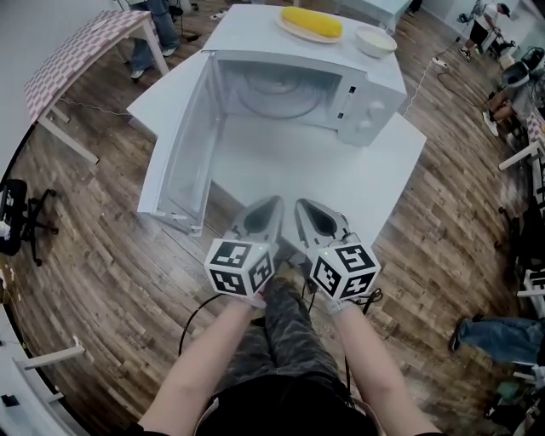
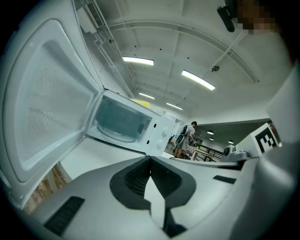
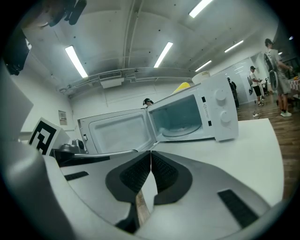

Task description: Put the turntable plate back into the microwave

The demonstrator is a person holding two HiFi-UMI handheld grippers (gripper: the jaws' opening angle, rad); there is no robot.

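Note:
The white microwave stands on the white table with its door swung wide open to the left. The clear glass turntable plate lies flat inside the cavity; it also shows in the left gripper view and the right gripper view. My left gripper and right gripper hang side by side over the table's near edge, well short of the microwave. Both are shut with nothing between the jaws.
On top of the microwave sit a plate with a yellow item and a white bowl. The open door juts toward the table's left front corner. A pink checked table stands far left, a black chair on the floor, people at the room's edges.

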